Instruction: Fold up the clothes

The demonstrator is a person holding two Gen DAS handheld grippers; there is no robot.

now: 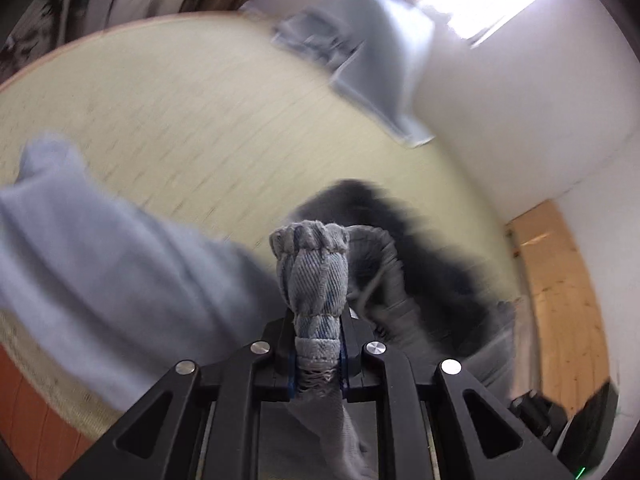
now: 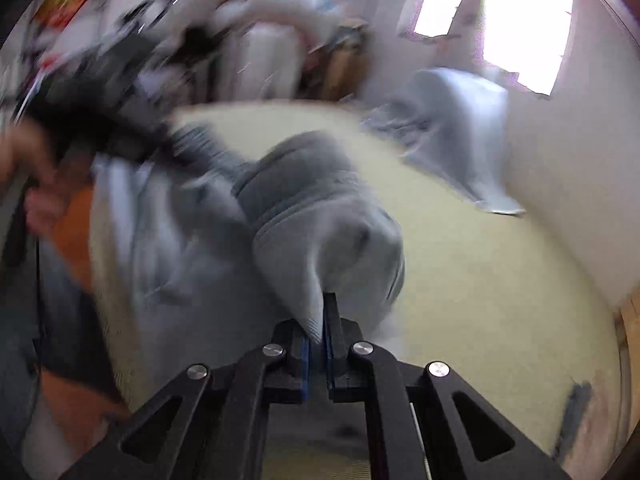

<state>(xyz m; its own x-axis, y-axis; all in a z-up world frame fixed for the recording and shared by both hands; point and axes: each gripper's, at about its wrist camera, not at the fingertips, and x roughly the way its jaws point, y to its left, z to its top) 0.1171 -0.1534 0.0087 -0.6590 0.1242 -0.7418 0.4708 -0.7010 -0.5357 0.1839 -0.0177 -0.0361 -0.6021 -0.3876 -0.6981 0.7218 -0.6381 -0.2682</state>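
Note:
A light grey-blue garment [image 1: 92,264] hangs over a pale yellow mat [image 1: 180,112]. My left gripper [image 1: 318,344] is shut on a bunched, ribbed hem of the garment [image 1: 312,276], which sticks up between the fingers. Cloth trails left and down from the grip. In the right wrist view my right gripper [image 2: 320,328] is shut on a thin fold of the same grey garment [image 2: 312,216], lifted above the mat [image 2: 460,280]. The picture is blurred by motion. A person's hand [image 2: 36,184] and the other gripper show blurred at the left.
A second pale grey cloth [image 1: 372,60] lies at the mat's far edge against a white wall [image 1: 520,100]. Wooden floor [image 1: 560,300] runs on the right. Cluttered shelves and hanging clothes [image 2: 260,52] stand behind the mat. A bright window [image 2: 504,16] is upper right.

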